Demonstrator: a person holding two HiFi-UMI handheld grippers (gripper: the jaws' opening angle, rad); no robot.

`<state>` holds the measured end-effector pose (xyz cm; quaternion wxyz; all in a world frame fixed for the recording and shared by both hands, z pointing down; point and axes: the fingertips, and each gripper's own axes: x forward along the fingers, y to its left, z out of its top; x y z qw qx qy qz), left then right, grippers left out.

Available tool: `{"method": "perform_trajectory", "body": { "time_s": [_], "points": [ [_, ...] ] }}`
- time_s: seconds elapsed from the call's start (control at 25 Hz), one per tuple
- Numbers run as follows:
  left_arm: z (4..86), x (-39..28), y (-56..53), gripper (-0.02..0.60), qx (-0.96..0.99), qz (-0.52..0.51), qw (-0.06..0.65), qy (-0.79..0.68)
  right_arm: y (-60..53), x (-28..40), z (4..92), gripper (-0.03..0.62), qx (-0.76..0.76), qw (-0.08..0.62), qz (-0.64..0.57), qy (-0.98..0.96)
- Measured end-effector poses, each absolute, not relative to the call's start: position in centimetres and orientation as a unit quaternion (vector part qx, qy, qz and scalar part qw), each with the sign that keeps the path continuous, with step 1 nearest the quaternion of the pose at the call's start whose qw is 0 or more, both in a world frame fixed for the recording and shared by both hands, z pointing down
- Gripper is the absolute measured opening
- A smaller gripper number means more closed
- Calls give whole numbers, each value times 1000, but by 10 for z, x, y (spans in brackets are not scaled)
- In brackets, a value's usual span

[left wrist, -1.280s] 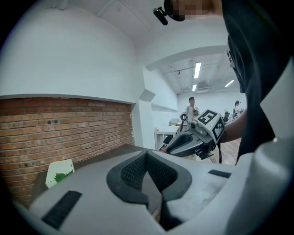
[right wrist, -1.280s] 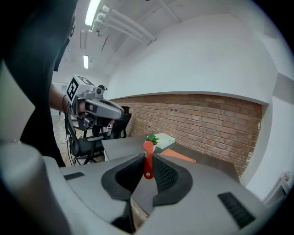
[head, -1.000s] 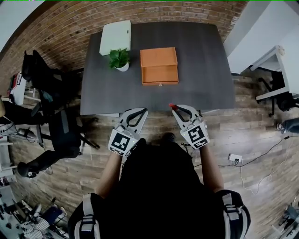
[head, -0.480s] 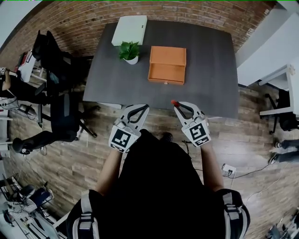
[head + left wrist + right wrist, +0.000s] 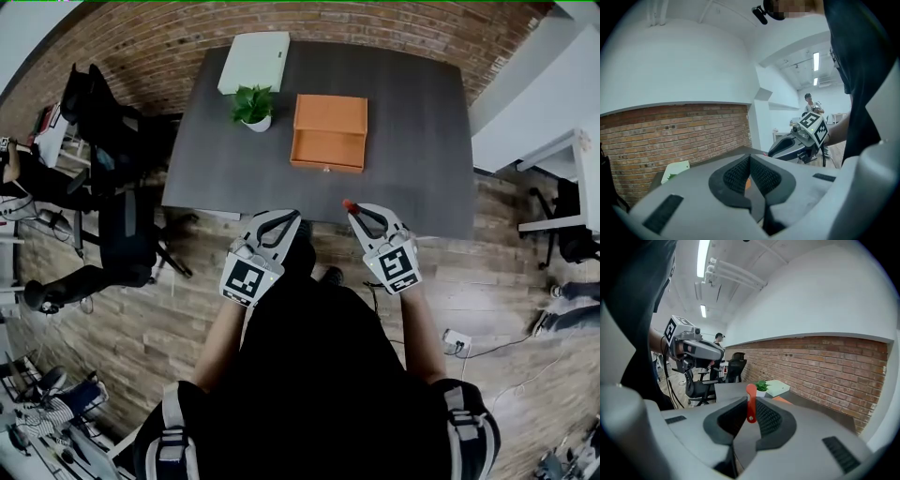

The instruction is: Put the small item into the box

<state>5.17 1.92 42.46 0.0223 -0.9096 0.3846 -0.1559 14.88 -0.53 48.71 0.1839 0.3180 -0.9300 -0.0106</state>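
a person in a dark top stands at the near edge of the desk (image 5: pixel 412 141), a gripper in each hand. each gripper carries a cube with black-and-white square markers, one on the left (image 5: pixel 247 279) and one on the right (image 5: pixel 397 266); these patterns are the only print that can be made out. the left gripper (image 5: pixel 291 218) hangs at the desk's near edge, and its own view shows its ribbed dark fingers (image 5: pixel 736 174) pressed together with nothing pinched. the right gripper (image 5: pixel 350 208) reaches just over the same edge, and its fingers (image 5: pixel 765 418) are pinching the small red item (image 5: pixel 751 403). this is a narrow strip with a rounded top and a small hole near its lower end, and it stands upright out of the grip, above the desk's near edge. on the middle of the desk, well apart from the item, sits the orange box (image 5: pixel 328 132), whose nearer half looks like an open shallow tray. just to its left on the desk stands a small green plant (image 5: pixel 252 106) in a white pot. at the desk's far left corner lies a flat white case (image 5: pixel 253 62). off the desk's left side are dark office chairs (image 5: pixel 112 141) on a wooden floor (image 5: pixel 506 281). a brick wall (image 5: pixel 375 19) runs along the desk's far side.
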Motion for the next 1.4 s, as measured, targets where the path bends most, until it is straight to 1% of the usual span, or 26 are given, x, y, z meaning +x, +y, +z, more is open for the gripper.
{"method": "perform_trajectory", "body": {
  "time_s": [0.24, 0.6, 0.92, 1.4],
  "points": [
    [433, 47, -2, 23, -916, -150, 10, 373, -19, 147, 490, 66, 332, 188, -4, -924],
    [436, 50, -57, 23, -927, -126, 3, 354, -60, 154, 496, 66, 349, 213, 5, -913],
    [444, 33, -109, 23, -930, -125, -7, 344, -103, 134, 503, 66, 343, 234, 6, -910],
    [457, 4, -175, 23, -940, -130, -18, 316, -149, 103, 535, 66, 336, 285, 17, -897]
  ]
}}
